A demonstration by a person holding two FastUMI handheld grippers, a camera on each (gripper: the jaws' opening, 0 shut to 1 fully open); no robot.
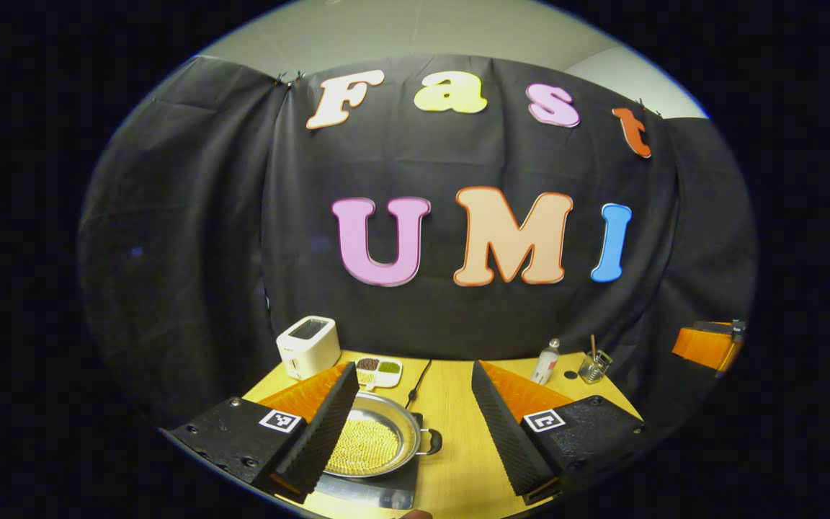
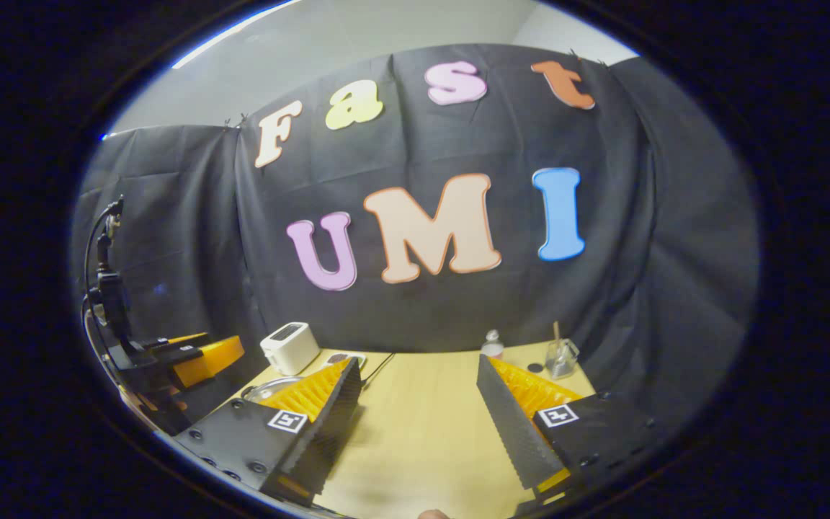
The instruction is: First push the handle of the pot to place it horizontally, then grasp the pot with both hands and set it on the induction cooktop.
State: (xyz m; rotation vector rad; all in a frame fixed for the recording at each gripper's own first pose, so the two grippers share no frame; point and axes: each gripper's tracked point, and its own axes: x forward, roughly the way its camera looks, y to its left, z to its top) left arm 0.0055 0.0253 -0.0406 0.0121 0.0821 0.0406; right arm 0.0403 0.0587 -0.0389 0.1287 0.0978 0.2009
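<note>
A shallow silver pot (image 1: 372,441) holding yellow grains rests on the dark induction cooktop (image 1: 379,496) at the table's near left. One loop handle (image 1: 431,441) points right. My left gripper (image 1: 414,369) stands open above the table, its left finger (image 1: 325,432) overlapping the pot's left side and touching nothing. My right gripper (image 2: 418,364) is open over bare tabletop, nothing between its fingers. The pot's rim (image 2: 271,388) peeks out behind its left finger. Each view also catches the other gripper at its edge: the right gripper (image 1: 707,346) and the left gripper (image 2: 192,360).
At the back left stands a white toaster (image 1: 307,346), with a small divided dish of beans (image 1: 379,371) beside it. A cable (image 1: 418,382) runs back from the cooktop. A small bottle (image 1: 546,360) and a glass with a stick (image 1: 594,366) stand back right.
</note>
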